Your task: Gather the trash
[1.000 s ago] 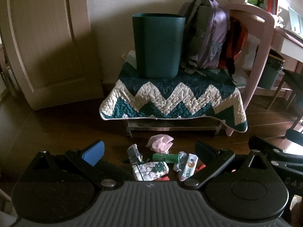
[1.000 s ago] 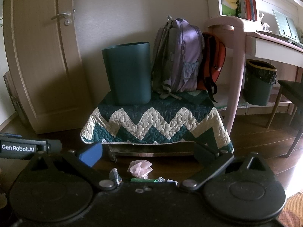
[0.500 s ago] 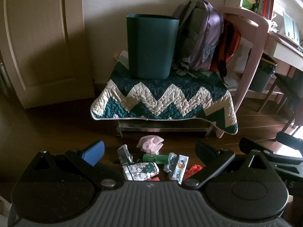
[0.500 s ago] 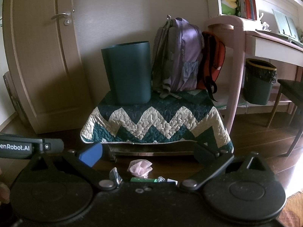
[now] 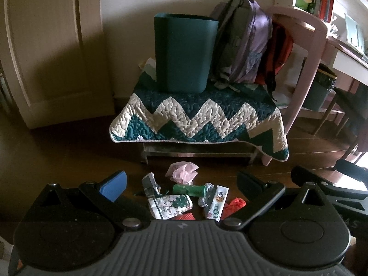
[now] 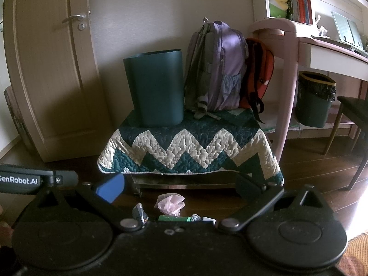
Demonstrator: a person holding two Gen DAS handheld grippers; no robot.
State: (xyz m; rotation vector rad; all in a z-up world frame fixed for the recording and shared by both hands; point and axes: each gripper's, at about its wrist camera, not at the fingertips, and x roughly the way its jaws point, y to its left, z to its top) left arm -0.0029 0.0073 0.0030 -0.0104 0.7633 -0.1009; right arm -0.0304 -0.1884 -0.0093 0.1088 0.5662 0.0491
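Note:
A dark green bin (image 5: 184, 53) stands on a zigzag quilt (image 5: 197, 119) over a low stool; it also shows in the right wrist view (image 6: 158, 89). Trash lies on the dark floor in front: a pink crumpled wad (image 5: 182, 172), a green tube (image 5: 187, 189), a white-and-green wrapper (image 5: 169, 207), a white snack packet (image 5: 217, 202), a red scrap (image 5: 234, 204) and a grey foil piece (image 5: 149, 182). My left gripper (image 5: 181, 184) is open and empty above the pile. My right gripper (image 6: 180, 187) is open and empty, further back; the pink wad (image 6: 171, 203) shows between its fingers.
A purple backpack (image 6: 216, 69) and an orange bag (image 6: 260, 76) lean at the back of the stool. A pink desk leg (image 6: 287, 87) stands to the right, with a lined green bin (image 6: 315, 101) under the desk. A door (image 6: 50, 69) is at left.
My left gripper has drifted left and slightly back, so the stool and trash sit more to the right in its view. The right gripper has barely moved. Both stay open.

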